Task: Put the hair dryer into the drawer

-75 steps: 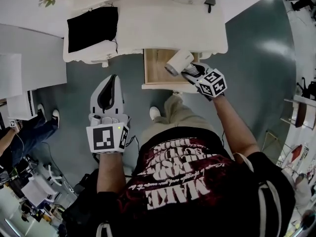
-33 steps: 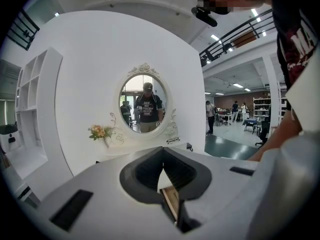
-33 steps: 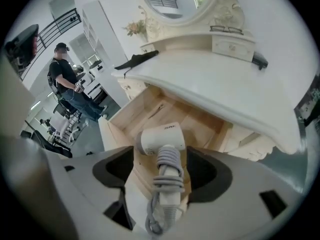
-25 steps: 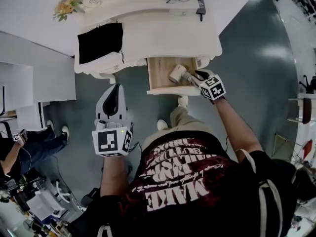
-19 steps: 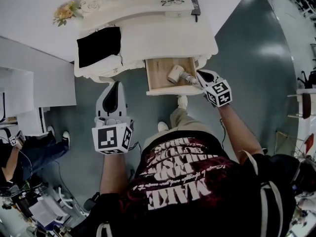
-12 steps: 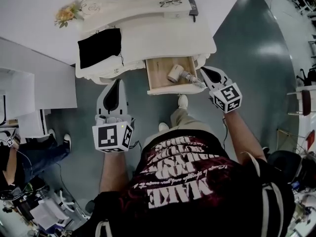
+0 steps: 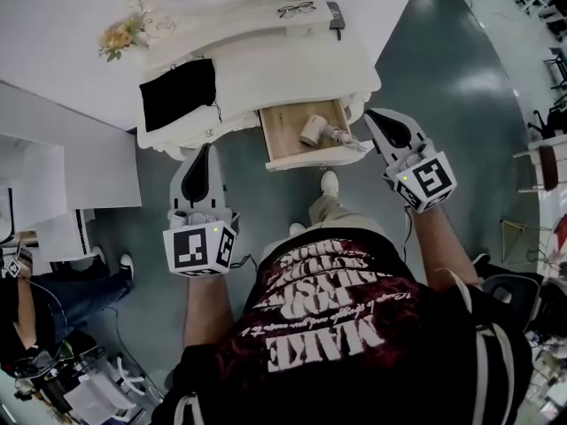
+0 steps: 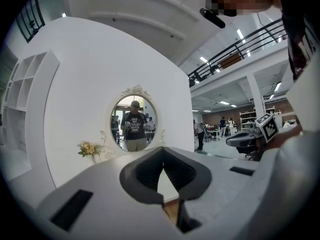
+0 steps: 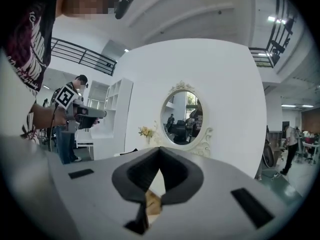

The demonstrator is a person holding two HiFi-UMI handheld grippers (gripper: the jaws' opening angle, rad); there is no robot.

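Observation:
The cream hair dryer point(image 7: 314, 130) lies inside the open wooden drawer point(image 7: 312, 158) of the white dressing table point(image 7: 292, 60). My right gripper point(image 7: 374, 115) hovers just right of the drawer, above the floor, shut and holding nothing. My left gripper point(image 7: 206, 149) is held left of the drawer in front of the table, its jaw tips together and empty. In the left gripper view the left gripper point(image 8: 163, 149) points level toward the oval mirror point(image 8: 134, 123). The right gripper point(image 9: 159, 149) in its own view also faces the mirror point(image 9: 182, 116), with a sliver of wood showing below its tips.
On the table top lie a black cloth point(image 7: 177, 91), glasses point(image 7: 294, 10) and a dark phone-like thing point(image 7: 334, 16); flowers point(image 7: 120, 35) stand at the back left. A white shelf unit point(image 7: 53, 193) stands to the left. The person's feet are below the drawer.
The right gripper let go of the hair dryer, which now rests in the drawer, then drew back to the right, rose and shut. The left gripper rose slightly.

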